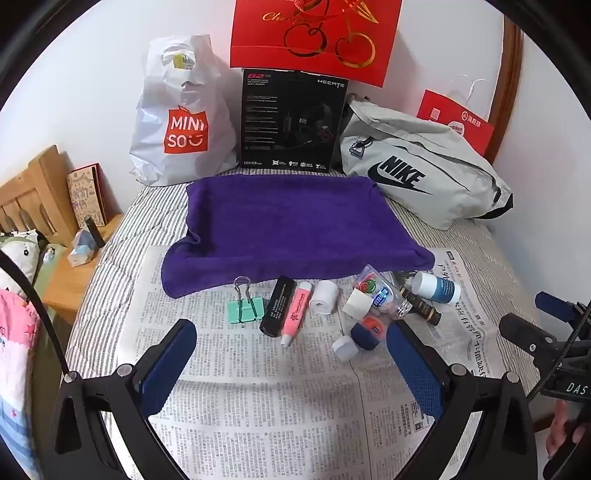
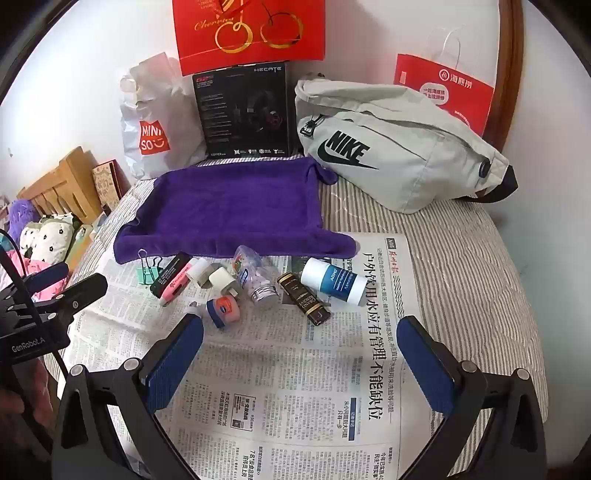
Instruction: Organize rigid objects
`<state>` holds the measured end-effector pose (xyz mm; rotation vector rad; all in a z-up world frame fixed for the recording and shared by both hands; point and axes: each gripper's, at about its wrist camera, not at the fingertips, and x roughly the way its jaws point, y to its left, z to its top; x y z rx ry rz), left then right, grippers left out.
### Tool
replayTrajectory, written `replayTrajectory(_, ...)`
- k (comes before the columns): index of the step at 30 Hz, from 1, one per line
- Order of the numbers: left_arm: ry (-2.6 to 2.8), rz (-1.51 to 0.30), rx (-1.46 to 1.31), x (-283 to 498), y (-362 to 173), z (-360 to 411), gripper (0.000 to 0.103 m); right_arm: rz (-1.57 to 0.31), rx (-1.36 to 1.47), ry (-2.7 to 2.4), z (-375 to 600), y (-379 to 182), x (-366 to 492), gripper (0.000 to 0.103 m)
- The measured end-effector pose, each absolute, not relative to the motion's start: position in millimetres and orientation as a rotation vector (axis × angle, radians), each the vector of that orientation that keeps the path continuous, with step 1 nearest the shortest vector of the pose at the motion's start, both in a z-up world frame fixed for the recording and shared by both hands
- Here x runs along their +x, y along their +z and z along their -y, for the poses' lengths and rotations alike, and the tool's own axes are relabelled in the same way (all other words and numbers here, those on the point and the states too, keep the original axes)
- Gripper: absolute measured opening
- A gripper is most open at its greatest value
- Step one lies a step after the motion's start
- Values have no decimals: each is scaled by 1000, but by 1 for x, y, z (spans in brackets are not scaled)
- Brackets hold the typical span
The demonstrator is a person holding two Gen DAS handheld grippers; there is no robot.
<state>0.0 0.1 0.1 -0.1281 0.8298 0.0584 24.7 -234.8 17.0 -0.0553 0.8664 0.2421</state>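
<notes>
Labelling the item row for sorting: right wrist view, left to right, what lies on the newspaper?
Green binder clip → black tube → pink highlighter → blue-lidded jar → clear bottle → dark brown bottle → blue-and-white bottle.

1. The red cherry gift bag (image 1: 314, 33) is cut off at the top edge.
2. The small white cap (image 2: 194, 304) (beside the blue jar (image 2: 223, 312)) hides behind the right gripper's finger (image 2: 173, 365).

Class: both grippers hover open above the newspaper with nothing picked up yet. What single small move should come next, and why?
Probably lower the open right gripper onto the white-and-blue plastic bottle. It lies alone at the right end of the clutter on the newspaper, clear of its neighbours, and the purple towel behind is bare.
</notes>
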Motion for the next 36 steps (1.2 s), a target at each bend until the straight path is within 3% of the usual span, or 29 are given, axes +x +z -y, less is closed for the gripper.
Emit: replayTrajectory(36,79,-819,-111,-17,8,-5,103,-849,-49,243,238,27,13,103)
